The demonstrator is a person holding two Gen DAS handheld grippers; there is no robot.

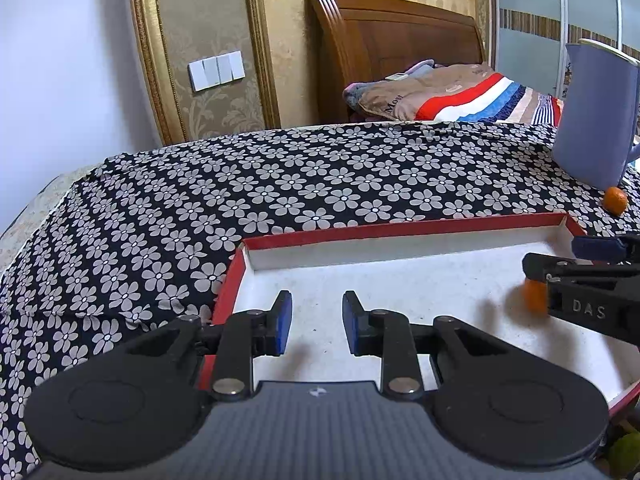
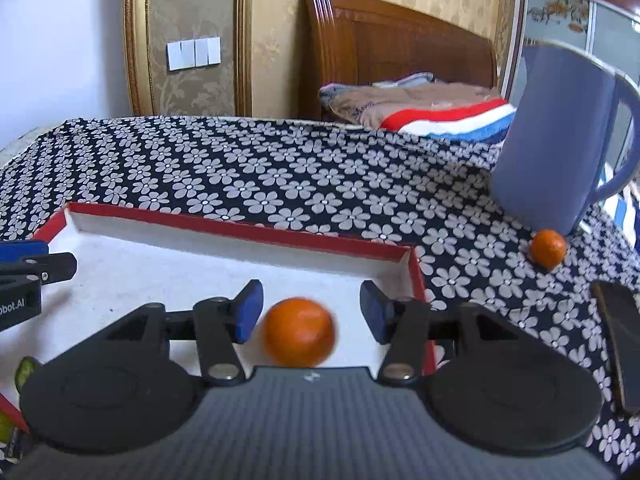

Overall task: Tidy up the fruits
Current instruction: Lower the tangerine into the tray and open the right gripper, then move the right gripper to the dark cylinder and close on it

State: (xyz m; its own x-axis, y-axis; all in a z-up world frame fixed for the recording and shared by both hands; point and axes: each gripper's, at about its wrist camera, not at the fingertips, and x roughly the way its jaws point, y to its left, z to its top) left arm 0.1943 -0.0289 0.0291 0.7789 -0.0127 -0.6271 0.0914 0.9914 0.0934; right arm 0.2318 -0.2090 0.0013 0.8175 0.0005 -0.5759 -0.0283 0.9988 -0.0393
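the right gripper (image 2: 311, 314) stood wide open around a blurred tangerine (image 2: 298, 332) inside the red-edged tray (image 2: 224, 229), likely mid-release. the left gripper (image 1: 317, 323) hovered open and empty. a second tangerine (image 2: 548, 249) beside the blue mug (image 2: 556, 152) probably needed fetching next.

Bright daylight, fisheye warp, motion-blurred orange (image 2: 299, 332)

**A bedroom beyond my counter**

In front of me the counter (image 1: 280, 184) wears a black cloth with pale flowers. Behind it I see a bed with a brown wooden headboard (image 1: 396, 40) and a folded striped blanket (image 1: 460, 100) on top. The wall carries beige damask wallpaper (image 2: 192, 4) inside gilded frames (image 1: 148, 52), with a row of white light switches (image 1: 217, 70). To my left is plain white wall (image 1: 60, 60); to my right, patterned wardrobe doors (image 1: 532, 8).
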